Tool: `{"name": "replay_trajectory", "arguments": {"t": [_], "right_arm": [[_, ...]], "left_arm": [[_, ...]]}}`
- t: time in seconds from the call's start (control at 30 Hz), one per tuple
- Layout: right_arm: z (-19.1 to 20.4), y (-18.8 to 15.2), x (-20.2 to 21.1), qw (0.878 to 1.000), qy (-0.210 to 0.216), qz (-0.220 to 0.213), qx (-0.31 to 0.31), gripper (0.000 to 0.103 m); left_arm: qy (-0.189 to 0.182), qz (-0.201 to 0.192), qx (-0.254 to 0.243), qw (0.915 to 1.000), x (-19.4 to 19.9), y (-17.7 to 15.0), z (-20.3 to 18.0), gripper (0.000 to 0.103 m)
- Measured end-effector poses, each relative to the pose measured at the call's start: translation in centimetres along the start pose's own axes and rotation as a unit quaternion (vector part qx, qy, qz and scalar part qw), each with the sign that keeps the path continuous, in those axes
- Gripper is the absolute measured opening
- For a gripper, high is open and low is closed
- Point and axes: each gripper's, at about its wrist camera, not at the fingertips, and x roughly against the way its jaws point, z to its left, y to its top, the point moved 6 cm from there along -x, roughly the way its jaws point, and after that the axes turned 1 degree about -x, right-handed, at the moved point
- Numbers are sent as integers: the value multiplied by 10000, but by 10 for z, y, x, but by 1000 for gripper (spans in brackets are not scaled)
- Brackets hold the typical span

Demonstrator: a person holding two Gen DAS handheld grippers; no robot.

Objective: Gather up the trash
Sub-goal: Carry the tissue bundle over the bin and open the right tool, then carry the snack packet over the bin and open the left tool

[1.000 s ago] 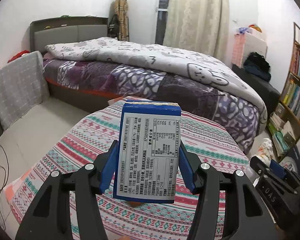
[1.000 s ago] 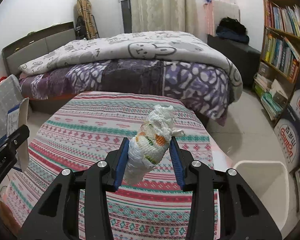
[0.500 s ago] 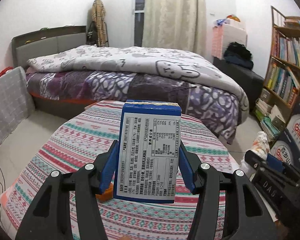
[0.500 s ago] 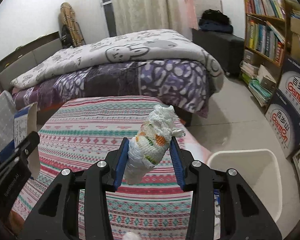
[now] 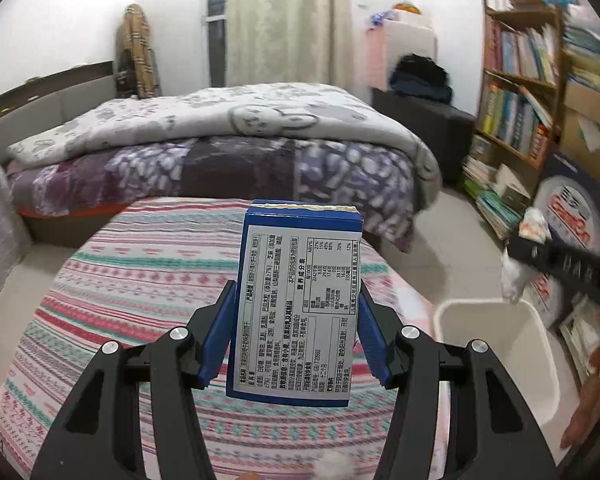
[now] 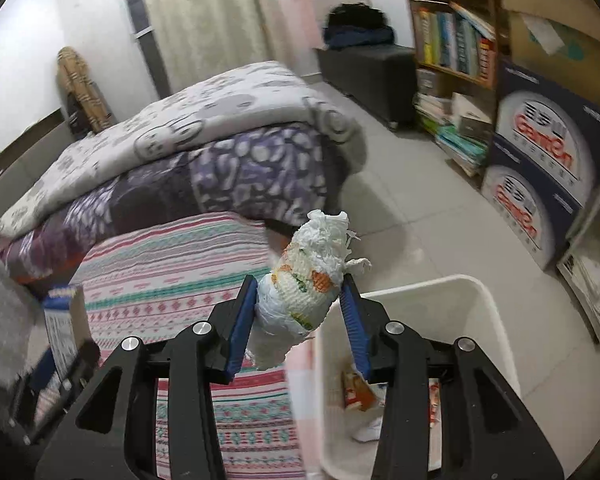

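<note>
Trash is sitting in both grippers: a blue carton point(image 5: 296, 312) is standing upright between the jaws of the left gripper point(image 5: 296, 336), which are pressing flat against its two narrow sides, label facing the camera. A crumpled white wrapper point(image 6: 304, 280) with orange and green print is being pinched between the jaws of the right gripper point(image 6: 300, 320), its top sticking out past the fingertips and leaning toward the right.

Below the right gripper, a white bin point(image 6: 488, 304) is standing on the floor with its mouth open upward; the wrapper is hanging near the bin's left rim, above the gap where the bin meets the desk point(image 6: 172, 276). Some scraps are already lying at the bin's bottom point(image 6: 356, 392). In the left wrist view the same bin point(image 5: 540, 344) is sitting just beside the desk's right edge point(image 5: 132, 280), and the carton is hovering over the striped cloth, left of that edge.

Beyond the desk's far edge, a bed point(image 5: 220, 136) is taking up the room's middle. Bare tiled floor point(image 6: 412, 208) is running between bed, bin and a bookshelf point(image 5: 516, 88) with stacked printed boxes point(image 6: 540, 160) on the right.
</note>
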Motion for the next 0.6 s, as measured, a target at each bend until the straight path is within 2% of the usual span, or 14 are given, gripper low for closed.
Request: {"name": "replay_trajectory", "arguments": {"t": [0.13, 0.2, 0.3, 0.4, 0.6], "right_arm": [[-32, 5, 4, 9991, -231, -6, -344, 44], [-47, 7, 6, 9980, -338, 2, -538, 63], [-70, 9, 11, 9949, -522, -44, -862, 78], [-86, 11, 15, 9926, -605, -92, -1052, 85], [-114, 12, 21, 9872, -653, -71, -1452, 91]], "left_arm": [[-311, 174, -217, 9991, -4, -10, -32, 56], [-457, 254, -327, 9981, -6, -15, -49, 56], [-609, 311, -468, 9966, -6, -21, -69, 56], [-738, 349, -576, 9950, -5, -24, -87, 56], [-974, 453, -747, 9914, -5, -30, -117, 56]]}}
